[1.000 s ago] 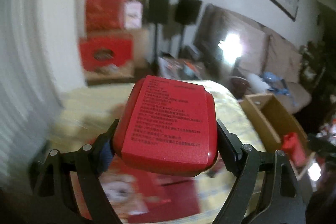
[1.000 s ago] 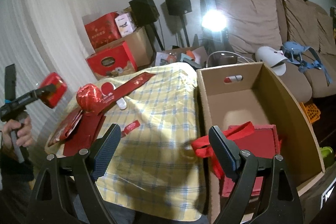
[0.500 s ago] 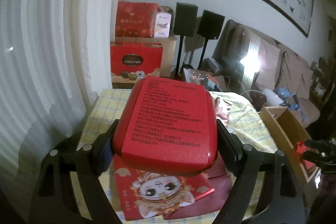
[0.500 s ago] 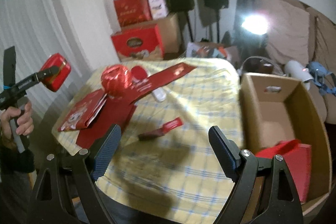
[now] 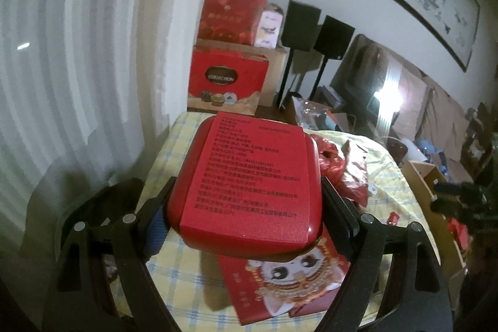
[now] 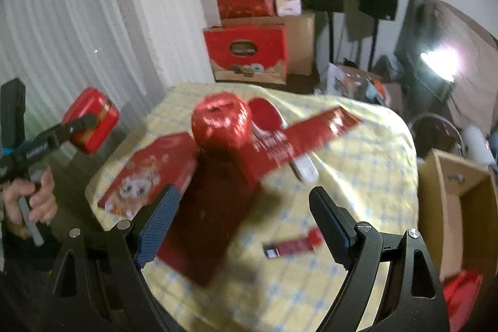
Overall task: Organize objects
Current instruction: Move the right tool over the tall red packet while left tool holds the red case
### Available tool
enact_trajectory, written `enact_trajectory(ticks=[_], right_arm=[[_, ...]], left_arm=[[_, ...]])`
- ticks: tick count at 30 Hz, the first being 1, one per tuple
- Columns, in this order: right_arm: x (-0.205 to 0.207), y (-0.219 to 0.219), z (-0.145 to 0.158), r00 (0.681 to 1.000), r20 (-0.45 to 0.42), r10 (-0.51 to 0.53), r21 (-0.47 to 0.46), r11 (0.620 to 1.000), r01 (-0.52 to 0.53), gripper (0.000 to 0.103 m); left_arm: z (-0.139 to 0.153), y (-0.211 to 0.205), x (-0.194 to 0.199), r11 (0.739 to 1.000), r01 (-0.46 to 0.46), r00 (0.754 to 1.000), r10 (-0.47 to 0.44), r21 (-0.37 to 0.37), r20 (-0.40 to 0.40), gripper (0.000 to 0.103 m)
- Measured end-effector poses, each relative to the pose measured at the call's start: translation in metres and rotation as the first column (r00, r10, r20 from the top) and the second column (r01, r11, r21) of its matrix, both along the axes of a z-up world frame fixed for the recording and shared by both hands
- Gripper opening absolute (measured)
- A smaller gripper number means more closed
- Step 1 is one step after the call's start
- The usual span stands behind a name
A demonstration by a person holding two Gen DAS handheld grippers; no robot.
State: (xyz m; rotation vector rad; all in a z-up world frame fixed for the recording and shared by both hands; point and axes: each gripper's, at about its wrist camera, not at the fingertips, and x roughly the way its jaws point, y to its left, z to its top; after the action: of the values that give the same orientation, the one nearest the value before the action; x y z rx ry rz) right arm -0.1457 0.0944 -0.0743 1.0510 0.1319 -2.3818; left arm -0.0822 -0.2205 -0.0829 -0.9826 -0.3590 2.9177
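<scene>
The left gripper [image 5: 246, 207] was clamped on a red rounded tin [image 5: 249, 182], its two pads pressing the tin's opposite sides so that the printed label faced up. In the right wrist view the same tin [image 6: 91, 120] hung in the air off the table's left edge, clear of the cloth, with the person's left hand [image 6: 29, 204] wrapped round the gripper's handle below it.

The right gripper [image 6: 246, 212] stood wide open with nothing between its pads, poised above the near part of the table [image 6: 358, 151], which wore a yellow checked cloth.

On that cloth, near the left edge, lay a flat red box with a cartoon cat [image 6: 149, 173], also seen just under the held tin in the left wrist view [image 5: 289, 279]. Beside it, toward the table's middle, sat a shiny red ball of ribbon [image 6: 221, 122], resting on a long red banner [image 6: 298, 139] that ran toward the far right corner. A white handle [image 6: 303, 168] poked out from under the banner. A dark red flat packet [image 6: 211, 223] lay between the cat box and the near edge, and a small red strip [image 6: 294, 245] lay near the right pad.

Off the table's right edge stood an open cardboard box [image 6: 460, 192] with something red in its bottom corner.
</scene>
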Motion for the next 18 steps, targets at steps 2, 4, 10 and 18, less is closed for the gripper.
enact_trajectory(ticks=[2, 4, 10, 18], right_arm=[[-0.009, -0.01, 0.001, 1.0, 0.002, 0.005, -0.012, 1.0, -0.005, 0.087], [-0.016, -0.019, -0.001, 1.0, 0.012, 0.02, -0.032, 0.999, -0.02, 0.087], [-0.027, -0.046, -0.031, 0.991, 0.118, 0.06, -0.055, 0.997, -0.054, 0.087], [-0.01, -0.057, -0.076, 0.972, 0.218, 0.085, -0.042, 0.996, -0.077, 0.087]], left_arm=[[-0.002, -0.008, 0.002, 1.0, -0.009, 1.0, 0.009, 0.005, 0.0, 0.083], [-0.004, -0.016, 0.005, 1.0, -0.018, 1.0, 0.018, 0.012, -0.005, 0.083], [-0.015, -0.037, 0.005, 0.998, -0.051, 0.999, 0.051, 0.032, 0.01, 0.083], [-0.031, -0.052, 0.005, 0.997, -0.07, 0.997, 0.068, 0.038, 0.033, 0.083]])
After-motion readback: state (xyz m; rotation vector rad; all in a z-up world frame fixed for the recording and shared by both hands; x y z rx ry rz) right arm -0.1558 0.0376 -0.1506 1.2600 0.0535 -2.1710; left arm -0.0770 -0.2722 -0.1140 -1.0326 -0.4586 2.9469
